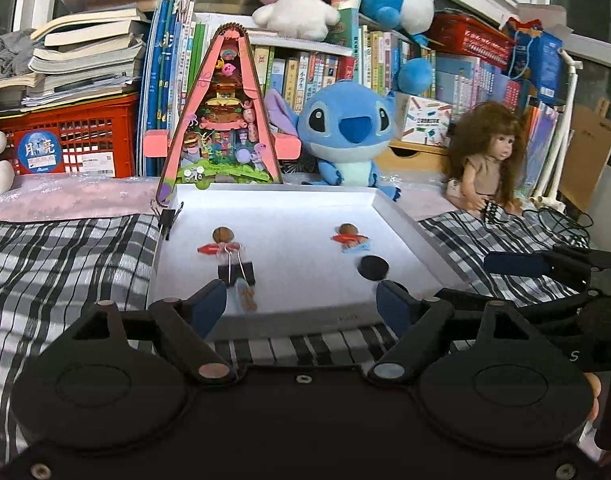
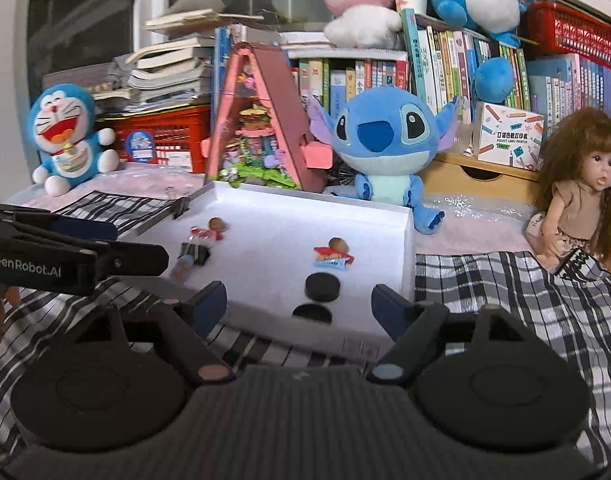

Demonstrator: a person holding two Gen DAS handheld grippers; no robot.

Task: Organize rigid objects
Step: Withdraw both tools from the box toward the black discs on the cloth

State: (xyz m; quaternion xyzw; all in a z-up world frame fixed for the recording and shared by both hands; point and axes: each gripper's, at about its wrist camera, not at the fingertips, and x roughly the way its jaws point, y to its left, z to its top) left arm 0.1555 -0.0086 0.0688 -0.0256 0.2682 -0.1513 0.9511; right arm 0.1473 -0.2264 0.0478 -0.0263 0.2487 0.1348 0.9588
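A shallow white tray (image 1: 397, 216) (image 2: 407, 248) lies on a checked cloth. In it are a small figure with a binder clip on it (image 1: 229, 258) (image 2: 195, 254), a second small figure (image 1: 350, 237) (image 2: 332, 256) and a black round disc (image 1: 372, 267) (image 2: 322, 286). Another binder clip (image 1: 167, 218) grips the tray's far left corner. My left gripper (image 1: 303, 304) is open and empty at the tray's near edge. My right gripper (image 2: 299, 304) is open and empty at the near edge, close to the disc. Each gripper shows in the other's view.
Behind the tray stand a pink triangular toy house (image 1: 225, 120) (image 2: 261, 128), a blue Stitch plush (image 1: 347, 132) (image 2: 385, 140) and a long-haired doll (image 1: 489, 160) (image 2: 581, 196). A Doraemon plush (image 2: 69, 136), red crates (image 1: 73, 140) and shelves of books (image 1: 325, 68) fill the back.
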